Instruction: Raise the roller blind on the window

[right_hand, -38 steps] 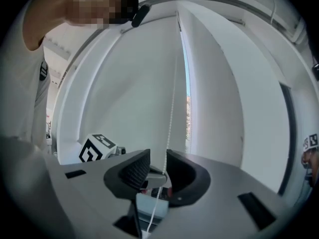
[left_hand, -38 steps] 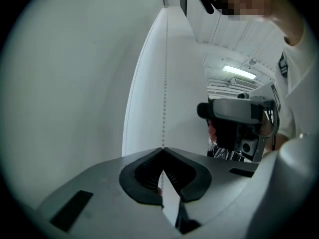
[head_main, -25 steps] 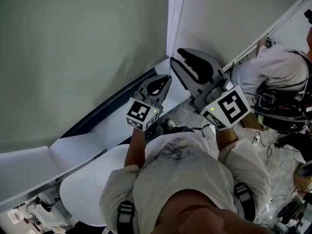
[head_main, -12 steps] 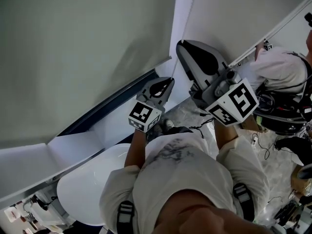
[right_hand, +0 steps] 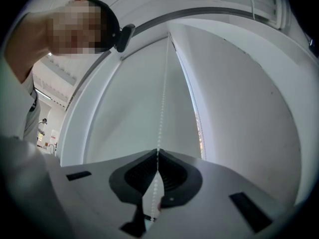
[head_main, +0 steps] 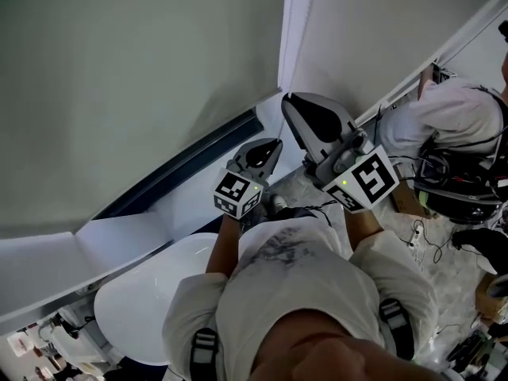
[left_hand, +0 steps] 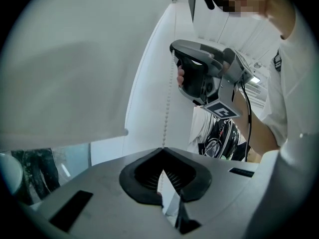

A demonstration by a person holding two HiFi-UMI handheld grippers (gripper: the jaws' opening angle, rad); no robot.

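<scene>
One roller blind hangs low. At its side edge, my right gripper is clamped on the bead chain, and my left gripper is clamped lower on it. The chain runs straight up from both, parallel to that edge.

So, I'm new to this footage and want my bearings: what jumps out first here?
Both grippers are clamped on the white bead chain: the right gripper higher, the left gripper just below it. To their left hangs the big grey roller blind, with a strip of window showing under its lower edge.
</scene>
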